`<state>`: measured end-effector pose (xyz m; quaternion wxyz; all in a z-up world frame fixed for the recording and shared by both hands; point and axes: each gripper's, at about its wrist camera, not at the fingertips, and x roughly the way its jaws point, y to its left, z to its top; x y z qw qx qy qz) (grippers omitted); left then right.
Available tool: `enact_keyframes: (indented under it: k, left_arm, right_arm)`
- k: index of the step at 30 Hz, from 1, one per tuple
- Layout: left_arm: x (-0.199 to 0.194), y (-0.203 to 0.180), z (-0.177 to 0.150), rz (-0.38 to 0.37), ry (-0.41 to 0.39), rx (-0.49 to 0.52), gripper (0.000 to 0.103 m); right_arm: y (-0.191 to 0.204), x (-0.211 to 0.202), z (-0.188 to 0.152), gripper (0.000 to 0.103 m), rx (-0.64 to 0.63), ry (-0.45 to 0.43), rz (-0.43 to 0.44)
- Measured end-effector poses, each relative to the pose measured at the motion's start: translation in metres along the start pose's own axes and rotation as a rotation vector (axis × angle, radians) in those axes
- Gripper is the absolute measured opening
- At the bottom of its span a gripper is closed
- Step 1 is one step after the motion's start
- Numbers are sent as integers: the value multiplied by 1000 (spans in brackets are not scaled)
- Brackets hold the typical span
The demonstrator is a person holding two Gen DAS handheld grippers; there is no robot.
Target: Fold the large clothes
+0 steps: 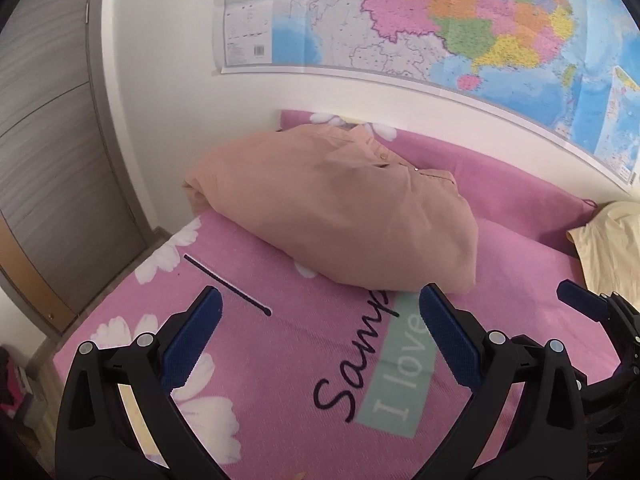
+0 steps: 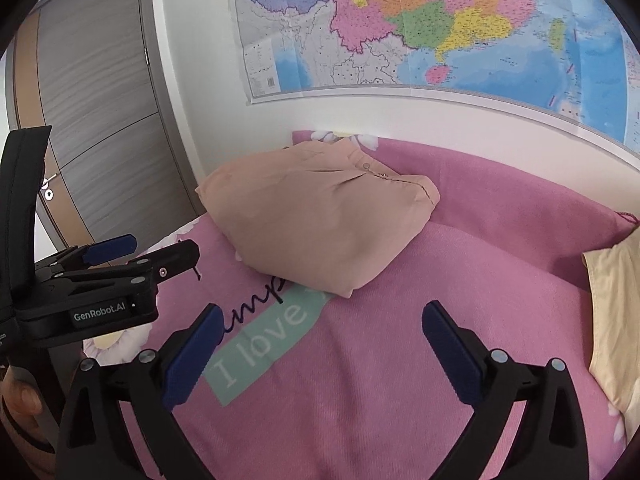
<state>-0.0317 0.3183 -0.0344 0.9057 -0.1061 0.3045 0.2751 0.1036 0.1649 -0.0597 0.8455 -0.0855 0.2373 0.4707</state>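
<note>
The peach garment [image 1: 332, 216] is seen folded into a bundle at the far-left end of the pink bedspread [image 1: 280, 360]. Both the left gripper [image 1: 320, 300] and right gripper [image 2: 320, 316] are spread wide, empty — the loose bundle could slump open if nudged.

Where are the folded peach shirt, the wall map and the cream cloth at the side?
folded peach shirt [image 1: 336, 216], left wrist view, middle of its top layer.
wall map [image 2: 420, 28], right wrist view, coloured land area.
cream cloth [image 2: 612, 312], right wrist view, its flat middle by the right edge.
</note>
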Motion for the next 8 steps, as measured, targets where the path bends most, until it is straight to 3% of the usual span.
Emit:
enact_keyframes:
  k: [8]
  left_arm:
    - [-2, -7, -16, -53, 86, -23, 98]
  right_arm:
    - [-7, -14, -13, 97, 47, 9, 1]
